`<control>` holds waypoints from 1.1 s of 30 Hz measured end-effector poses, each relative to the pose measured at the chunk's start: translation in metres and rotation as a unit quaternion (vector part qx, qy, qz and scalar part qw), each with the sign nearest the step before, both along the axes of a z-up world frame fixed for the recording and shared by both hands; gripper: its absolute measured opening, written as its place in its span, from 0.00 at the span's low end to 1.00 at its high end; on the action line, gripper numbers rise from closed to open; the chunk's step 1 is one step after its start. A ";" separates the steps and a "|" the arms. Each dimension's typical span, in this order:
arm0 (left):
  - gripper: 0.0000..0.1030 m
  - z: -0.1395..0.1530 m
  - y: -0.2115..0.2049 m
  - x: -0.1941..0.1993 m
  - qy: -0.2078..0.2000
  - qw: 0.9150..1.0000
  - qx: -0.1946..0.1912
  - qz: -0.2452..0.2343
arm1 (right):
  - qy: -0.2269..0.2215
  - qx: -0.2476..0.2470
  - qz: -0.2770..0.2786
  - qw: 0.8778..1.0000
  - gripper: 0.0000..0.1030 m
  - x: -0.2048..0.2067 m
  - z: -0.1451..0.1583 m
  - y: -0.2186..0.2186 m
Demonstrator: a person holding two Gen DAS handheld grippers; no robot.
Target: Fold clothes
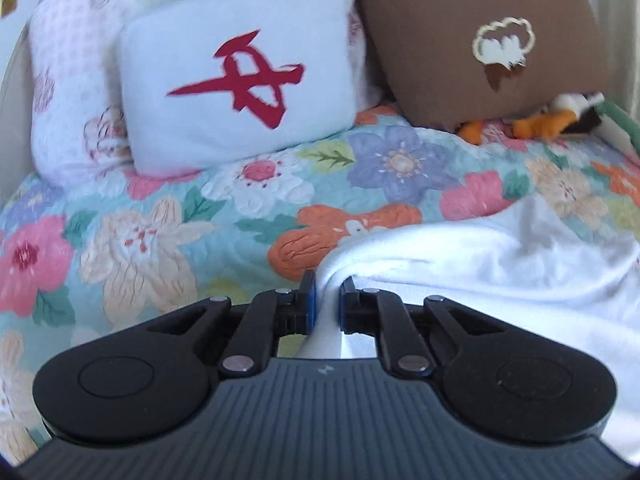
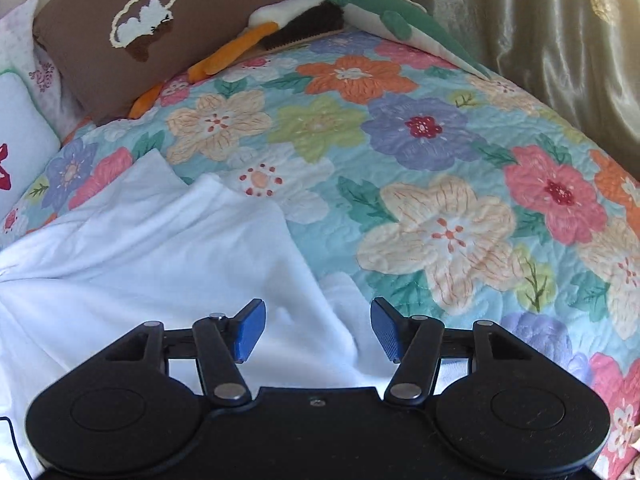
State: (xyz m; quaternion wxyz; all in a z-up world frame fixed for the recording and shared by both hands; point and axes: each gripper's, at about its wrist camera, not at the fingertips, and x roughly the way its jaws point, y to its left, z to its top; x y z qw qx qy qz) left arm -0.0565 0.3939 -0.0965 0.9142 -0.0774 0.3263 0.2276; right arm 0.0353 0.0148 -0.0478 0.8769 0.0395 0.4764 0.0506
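Observation:
A white garment (image 1: 500,264) lies rumpled on a floral quilt (image 1: 168,232). My left gripper (image 1: 328,300) is shut on a bunched edge of the garment, which rises between its blue pads. In the right wrist view the same white garment (image 2: 160,248) spreads over the quilt (image 2: 440,160) at the left and centre. My right gripper (image 2: 318,328) is open, its blue pads (image 2: 252,332) wide apart just above the garment's right edge, holding nothing.
At the head of the bed stand a white pillow with a red mark (image 1: 240,80), a pink floral pillow (image 1: 68,80) and a brown cushion (image 1: 480,40). A plush toy (image 2: 288,28) lies by the cushion. A curtain (image 2: 540,40) hangs at the right.

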 end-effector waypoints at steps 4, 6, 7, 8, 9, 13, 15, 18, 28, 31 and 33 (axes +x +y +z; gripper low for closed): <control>0.29 -0.025 0.007 0.008 0.085 0.996 -0.005 -0.001 | 0.018 0.001 -0.005 1.000 0.62 0.000 -0.010 -0.004; 0.33 -0.022 0.010 0.000 0.077 0.996 -0.042 -0.019 | 0.029 -0.007 -0.008 1.000 0.63 0.000 -0.016 -0.005; 0.44 -0.018 0.011 -0.003 0.068 0.995 -0.063 -0.029 | 0.035 -0.010 -0.012 0.999 0.63 0.000 -0.019 -0.007; 0.51 -0.011 0.011 -0.006 0.053 0.994 -0.083 -0.038 | 0.044 -0.010 -0.021 0.999 0.65 -0.001 -0.022 -0.009; 0.55 -0.004 0.010 -0.009 0.041 0.994 -0.095 -0.045 | 0.055 -0.007 -0.026 0.998 0.67 -0.001 -0.027 -0.012; 0.85 0.015 -0.004 -0.011 0.021 0.992 -0.098 -0.082 | 0.096 0.019 -0.019 0.995 0.66 -0.004 -0.051 -0.022; 0.85 0.019 -0.014 -0.008 0.022 0.991 -0.080 -0.102 | 0.072 0.022 -0.004 0.997 0.41 -0.008 -0.057 -0.021; 0.85 0.017 -0.034 0.009 0.043 0.988 -0.054 -0.139 | 0.046 0.027 0.024 0.998 0.12 -0.004 -0.058 -0.014; 0.89 0.008 -0.054 0.104 0.131 0.968 0.054 -0.206 | -0.160 -0.046 0.057 0.984 0.09 0.025 0.004 0.007; 0.89 0.015 -0.053 0.132 0.085 0.964 -0.025 -0.251 | -0.188 -0.051 0.060 0.979 0.09 0.039 0.014 0.012; 0.89 0.006 -0.059 0.151 0.089 0.958 -0.039 -0.271 | -0.197 -0.055 0.060 0.977 0.09 0.048 0.016 0.016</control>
